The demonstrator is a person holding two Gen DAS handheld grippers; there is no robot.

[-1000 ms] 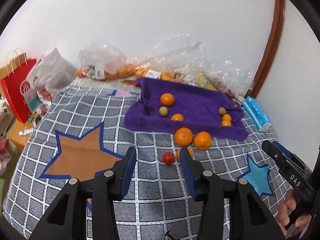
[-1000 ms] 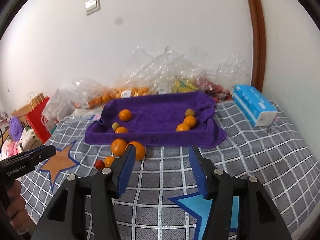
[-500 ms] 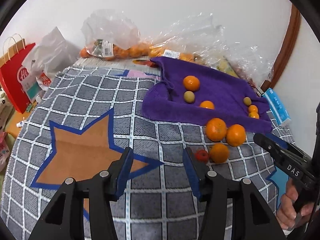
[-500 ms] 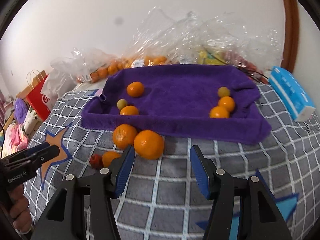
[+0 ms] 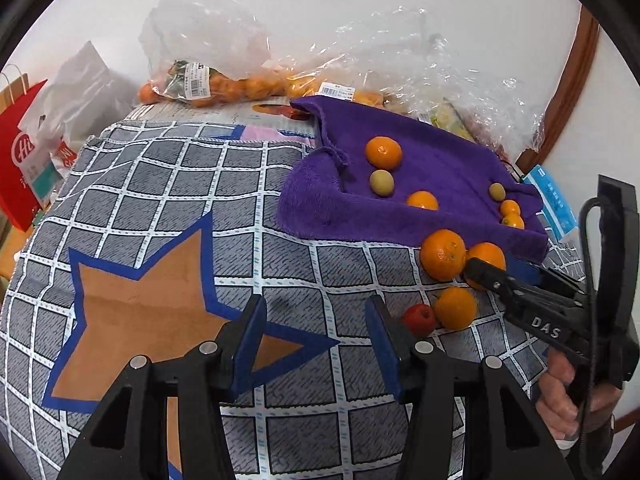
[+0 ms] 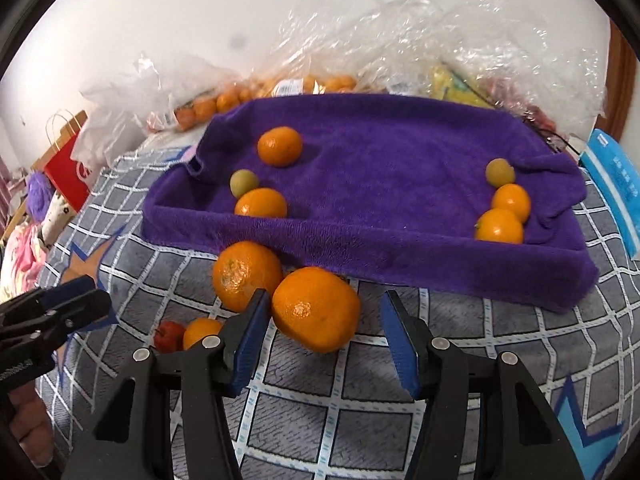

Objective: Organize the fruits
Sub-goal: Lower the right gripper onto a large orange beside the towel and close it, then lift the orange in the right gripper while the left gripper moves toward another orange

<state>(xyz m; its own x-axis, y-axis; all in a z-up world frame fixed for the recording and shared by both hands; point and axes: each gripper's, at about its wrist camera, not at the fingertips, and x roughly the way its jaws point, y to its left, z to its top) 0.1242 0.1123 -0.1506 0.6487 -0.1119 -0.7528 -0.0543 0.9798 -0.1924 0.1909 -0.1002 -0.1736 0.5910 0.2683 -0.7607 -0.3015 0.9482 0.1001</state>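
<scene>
**Right gripper lines up on a loose orange**

The right gripper (image 6: 322,334) hangs with its fingers apart around the nearest orange (image 6: 316,308), not yet pressing it; closing on it looks next, then a lift onto the purple towel (image 6: 380,184). The left gripper (image 5: 316,336), fingers apart and empty, hovers over the checked cloth (image 5: 168,184). Only the left view shows the small red fruit (image 5: 419,319) unobstructed, just beside it.

Two large oranges (image 6: 280,288) lie touching on the checked cloth, just off the purple towel tray (image 6: 400,240) at its 7 o'clock corner. A small orange (image 6: 200,330) and red fruit (image 6: 168,335) touch, further toward 7 o'clock. Inside the tray, three fruits (image 6: 260,178) sit at 9 o'clock and three fruits (image 6: 504,204) at 3 o'clock.
</scene>
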